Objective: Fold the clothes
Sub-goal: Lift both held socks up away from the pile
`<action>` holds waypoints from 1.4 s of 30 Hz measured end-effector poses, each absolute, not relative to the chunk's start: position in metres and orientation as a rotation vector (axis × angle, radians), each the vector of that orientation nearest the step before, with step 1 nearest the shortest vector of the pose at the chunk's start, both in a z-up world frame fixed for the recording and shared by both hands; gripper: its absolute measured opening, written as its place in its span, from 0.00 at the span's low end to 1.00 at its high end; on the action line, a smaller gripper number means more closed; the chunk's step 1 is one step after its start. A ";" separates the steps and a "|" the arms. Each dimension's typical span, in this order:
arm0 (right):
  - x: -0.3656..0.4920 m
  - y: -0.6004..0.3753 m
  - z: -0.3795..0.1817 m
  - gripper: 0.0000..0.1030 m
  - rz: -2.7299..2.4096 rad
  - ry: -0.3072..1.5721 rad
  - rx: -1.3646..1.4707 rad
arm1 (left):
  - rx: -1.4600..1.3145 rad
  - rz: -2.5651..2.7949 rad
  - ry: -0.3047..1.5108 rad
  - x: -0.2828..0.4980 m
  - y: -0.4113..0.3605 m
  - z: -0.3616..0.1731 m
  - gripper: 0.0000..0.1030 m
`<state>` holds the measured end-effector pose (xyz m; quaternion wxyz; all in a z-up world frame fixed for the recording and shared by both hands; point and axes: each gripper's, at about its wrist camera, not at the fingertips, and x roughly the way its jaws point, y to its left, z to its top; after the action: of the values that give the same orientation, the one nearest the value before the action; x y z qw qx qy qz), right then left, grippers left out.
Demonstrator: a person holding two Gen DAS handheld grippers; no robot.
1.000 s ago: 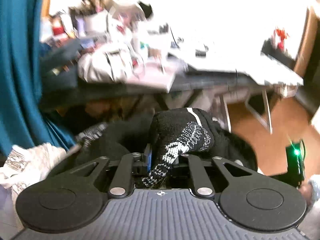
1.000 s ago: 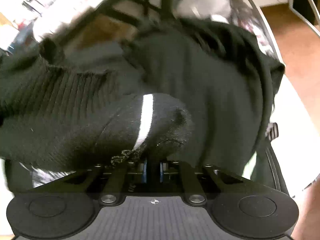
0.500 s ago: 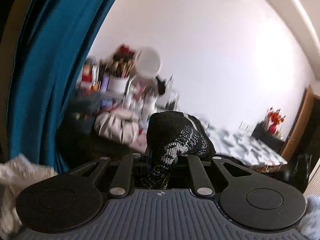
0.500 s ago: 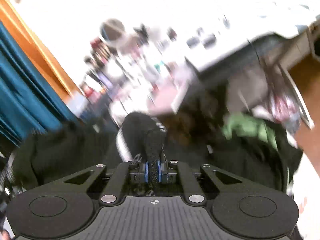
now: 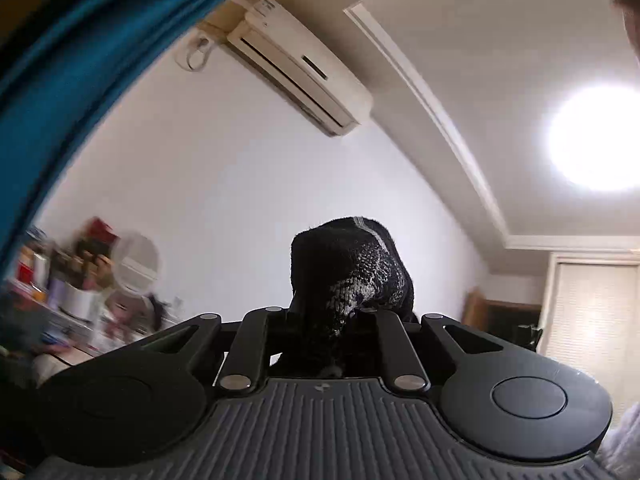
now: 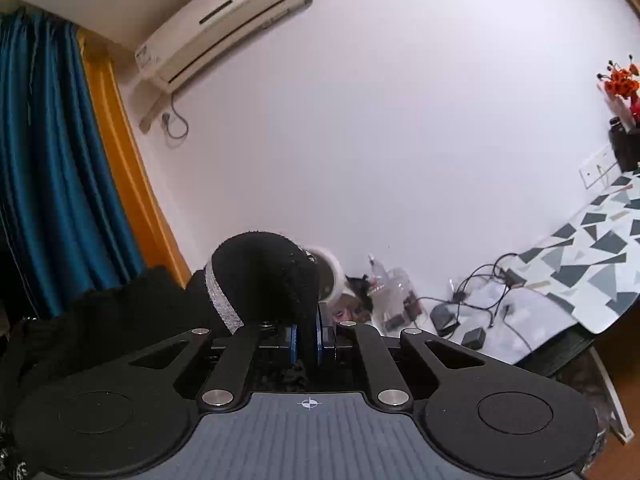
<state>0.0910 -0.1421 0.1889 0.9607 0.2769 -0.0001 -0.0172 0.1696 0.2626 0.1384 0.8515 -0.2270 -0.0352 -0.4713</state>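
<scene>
— So, what is the left gripper (image 5: 320, 320) doing?

— It is pinching a bunch of the black sweater (image 5: 348, 272), with its jaws closed tight on the knit. The cloth is bulging up above the fingers, showing a white stripe and a speckled white pattern. Behind it, the camera is looking up at the white wall, an air conditioner (image 5: 300, 66) near the ceiling, and a bright ceiling lamp (image 5: 596, 138). A blue curtain (image 5: 60, 80) is hanging on the left.

— And the right gripper (image 6: 307, 338)?

— It is gripping another fold of the same sweater (image 6: 264, 276). The blue pads (image 6: 293, 338) are pressing in on a thin ridge of the knit, almost closed. A white stripe is running down the fold, and the rest of the garment is trailing off to the left, dark and bunched (image 6: 100, 320).

— Where is the sweater sitting, then?

— It is being held up between the two grippers, in front of the wall. To the right, a table (image 6: 592, 248) with a patterned cloth is carrying cables and chargers (image 6: 460, 312), and orange flowers (image 6: 622, 80) are standing at the far edge.
</scene>
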 end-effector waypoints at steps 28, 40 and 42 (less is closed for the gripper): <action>-0.269 -0.608 0.082 0.07 -0.471 -0.149 0.636 | -0.508 -1.368 0.322 0.080 -0.253 0.088 0.13; -0.334 -0.695 0.085 0.07 -0.748 -0.289 0.598 | -0.500 -1.551 0.374 0.115 -0.401 0.064 0.13; -0.325 -0.713 0.086 0.07 -0.758 -0.309 0.589 | -0.500 -1.568 0.367 0.130 -0.419 0.064 0.13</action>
<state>-0.3246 -0.7128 0.0861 0.8757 0.2821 -0.1479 -0.3630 0.1304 -0.4195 0.0644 0.6652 -0.2215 0.1625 -0.6943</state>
